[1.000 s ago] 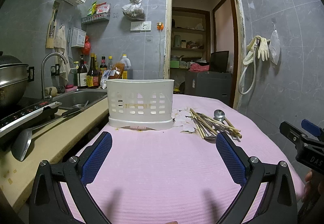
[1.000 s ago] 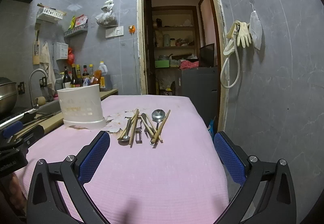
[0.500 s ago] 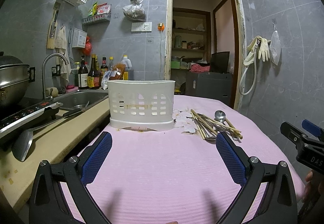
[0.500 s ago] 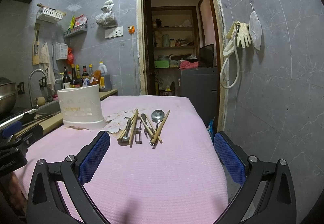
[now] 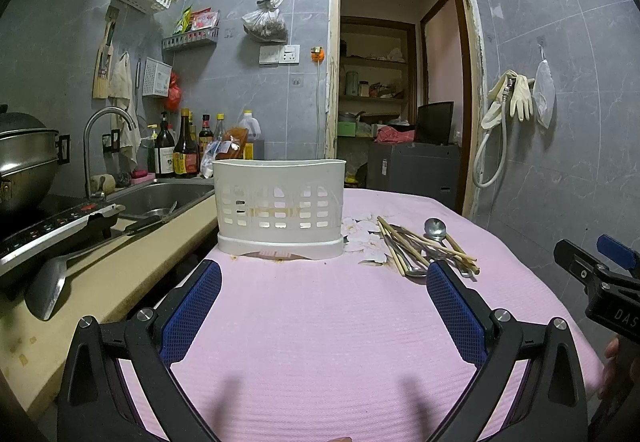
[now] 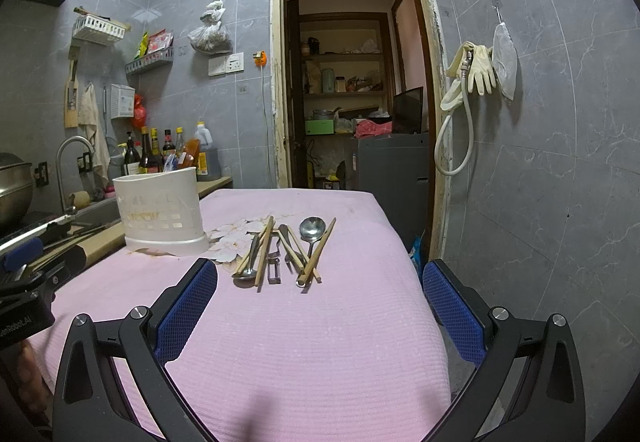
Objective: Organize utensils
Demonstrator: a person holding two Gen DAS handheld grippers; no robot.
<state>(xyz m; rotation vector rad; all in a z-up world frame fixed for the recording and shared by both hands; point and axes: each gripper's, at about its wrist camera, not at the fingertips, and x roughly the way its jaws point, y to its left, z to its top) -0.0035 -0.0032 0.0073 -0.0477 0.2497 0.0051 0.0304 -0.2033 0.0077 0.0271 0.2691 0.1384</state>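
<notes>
A white slotted utensil holder stands upright on the pink tablecloth. To its right lies a loose pile of utensils: wooden chopsticks, metal spoons and a peeler. My left gripper hovers open over the near cloth, facing the holder. Facing the pile, my right gripper is open too. Both hold nothing. The right gripper's body shows at the left wrist view's right edge.
A kitchen counter runs along the left with a spatula, an induction cooker, a steel pot, a sink and sauce bottles. A doorway opens behind the table. The table's right edge drops beside a tiled wall.
Both grippers have barely shifted; the views stay almost the same. The holder and the utensils have not moved.
</notes>
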